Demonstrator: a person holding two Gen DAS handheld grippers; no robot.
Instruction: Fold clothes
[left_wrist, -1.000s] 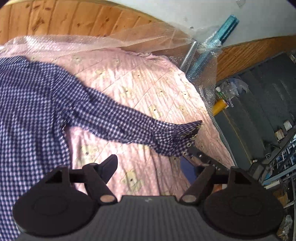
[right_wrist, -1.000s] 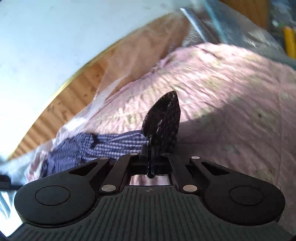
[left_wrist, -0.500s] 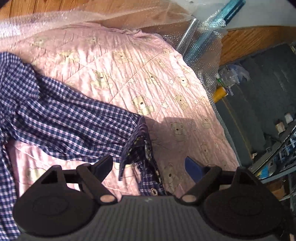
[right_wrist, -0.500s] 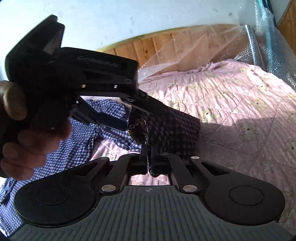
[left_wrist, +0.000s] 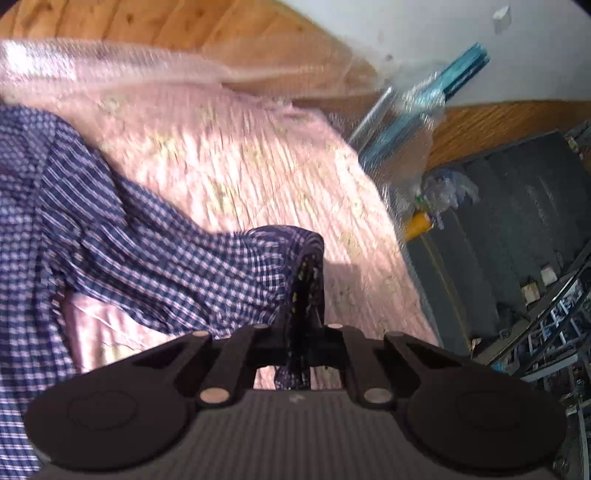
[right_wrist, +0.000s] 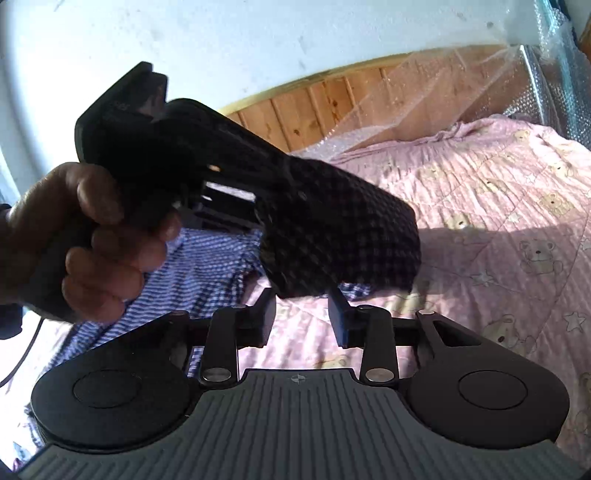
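A blue-and-white checked shirt lies spread over a pink quilt with bear prints. Its sleeve runs to the cuff, which is lifted off the quilt with my left gripper shut on it. In the right wrist view the same cuff hangs dark just beyond my right gripper, which stands open with nothing between its fingers. A hand holds the left gripper's body there. The shirt's body lies behind and below it.
A wooden headboard and bubble wrap border the quilt's far side. A teal wrapped roll leans at the bed's corner. Off the right edge are a yellow object, clear plastic bags and dark grey mats.
The cuff passed from one gripper to the other: my right gripper let it go and opened, while my left gripper closed on it. The left view is now blurred by movement.
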